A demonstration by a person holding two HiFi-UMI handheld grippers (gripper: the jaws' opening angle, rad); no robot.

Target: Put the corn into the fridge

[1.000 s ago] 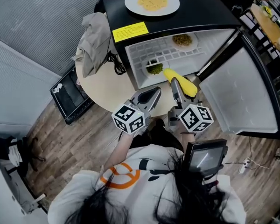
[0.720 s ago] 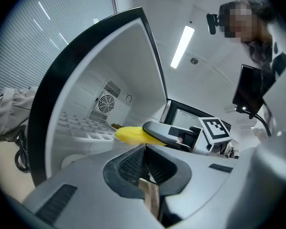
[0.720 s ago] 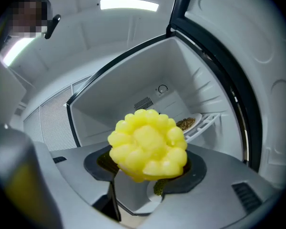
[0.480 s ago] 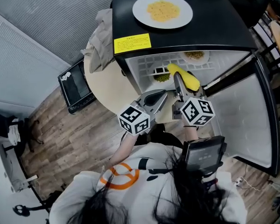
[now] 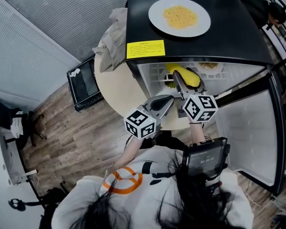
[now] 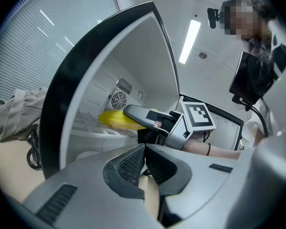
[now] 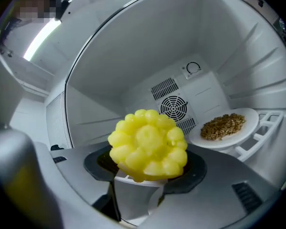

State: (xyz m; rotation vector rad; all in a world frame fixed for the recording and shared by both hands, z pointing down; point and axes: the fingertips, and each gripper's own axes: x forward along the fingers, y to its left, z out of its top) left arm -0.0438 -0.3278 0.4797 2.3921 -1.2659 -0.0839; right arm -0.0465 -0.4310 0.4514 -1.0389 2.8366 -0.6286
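Right gripper [image 5: 180, 85], grasping yellow knobbly corn cob [image 5: 183, 74], has advanced inside open black fridge [image 5: 143, 18]; release pending. Left gripper [image 5: 166, 101] clenched, empty.

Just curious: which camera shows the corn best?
The right gripper view: the corn fills the middle, end-on, clamped in the right tool. The head view shows it from above; the left gripper view, small and side-on.

Left gripper [image 6: 144, 151] closed, corn [image 6: 112, 118] within open fridge [image 6: 133, 56]
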